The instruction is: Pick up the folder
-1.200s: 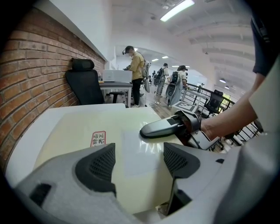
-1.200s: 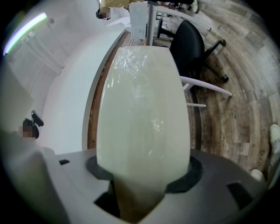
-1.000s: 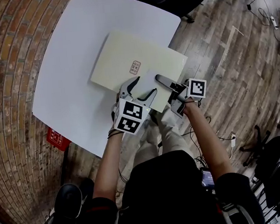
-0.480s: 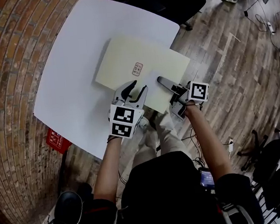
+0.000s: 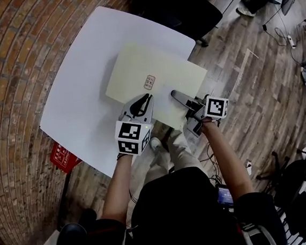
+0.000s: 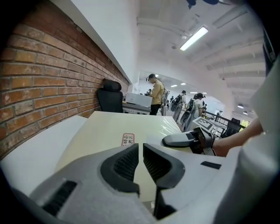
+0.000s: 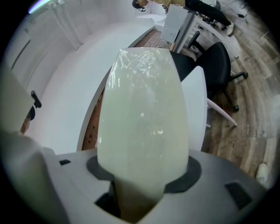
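The folder (image 5: 156,73), pale cream with a small label (image 5: 149,82) near its front edge, lies on the white desk (image 5: 81,104) towards the side nearest me. Its front right corner reaches past the desk's edge. My right gripper (image 7: 142,177) has that front edge clamped. In the right gripper view the sheet runs straight out from between the jaws, which are closed flat on it. My left gripper (image 6: 140,151) sits at the same front edge, just below the label in the head view and apart from the right one. Its jaws have just been closing and are drawn in to a thin slit. I see nothing pinched there, only the folder's face beyond and below the tips.

I read this as the lift itself, with the grasp made on the right. I cannot tell from here whether the far edge is off the desk. The folder is wide and looks limp, and only one gripper holds it, at one edge, so I expect it to sag or swing.

The next move calls for a steady, level rise on the right with the clamp kept firm. The left should either slide under as a support or reopen and take a proper bite on the edge. Beyond the desk there is only floor (image 5: 247,94), so a slip would drop the folder there.
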`<state>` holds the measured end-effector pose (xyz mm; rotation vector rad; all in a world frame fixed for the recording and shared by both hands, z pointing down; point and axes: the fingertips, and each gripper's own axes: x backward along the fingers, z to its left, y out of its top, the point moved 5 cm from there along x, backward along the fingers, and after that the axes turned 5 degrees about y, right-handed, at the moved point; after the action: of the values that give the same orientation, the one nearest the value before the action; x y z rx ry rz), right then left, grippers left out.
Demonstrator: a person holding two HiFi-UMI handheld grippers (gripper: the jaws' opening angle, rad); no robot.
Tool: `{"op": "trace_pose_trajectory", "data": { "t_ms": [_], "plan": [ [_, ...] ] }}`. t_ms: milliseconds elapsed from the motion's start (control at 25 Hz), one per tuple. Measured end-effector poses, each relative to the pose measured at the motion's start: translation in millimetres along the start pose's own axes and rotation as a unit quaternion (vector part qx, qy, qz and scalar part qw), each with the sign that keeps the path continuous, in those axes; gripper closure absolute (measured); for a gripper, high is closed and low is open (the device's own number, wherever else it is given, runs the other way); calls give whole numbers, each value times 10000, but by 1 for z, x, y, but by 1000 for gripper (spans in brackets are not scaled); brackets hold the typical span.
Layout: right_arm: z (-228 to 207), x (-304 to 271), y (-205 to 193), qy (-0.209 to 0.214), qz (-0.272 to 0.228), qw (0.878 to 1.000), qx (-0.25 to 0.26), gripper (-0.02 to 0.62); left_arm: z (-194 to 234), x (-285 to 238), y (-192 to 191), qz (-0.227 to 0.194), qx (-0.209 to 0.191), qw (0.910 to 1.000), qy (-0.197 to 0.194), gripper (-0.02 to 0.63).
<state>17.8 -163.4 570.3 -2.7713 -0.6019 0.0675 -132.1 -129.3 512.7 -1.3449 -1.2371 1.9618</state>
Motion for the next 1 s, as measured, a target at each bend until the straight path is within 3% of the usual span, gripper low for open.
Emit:
{"op": "trace_pose_trajectory", "data": {
  "t_ms": [400, 1000],
  "plan": [
    [46, -10, 11, -376, 182, 9938, 1034, 316, 7, 32, 20, -272, 127, 9995, -8, 588],
    [152, -19, 27, -146, 11, 9762, 2162, 319, 1, 87, 63, -996, 15, 9950, 18, 588]
  ]
}}
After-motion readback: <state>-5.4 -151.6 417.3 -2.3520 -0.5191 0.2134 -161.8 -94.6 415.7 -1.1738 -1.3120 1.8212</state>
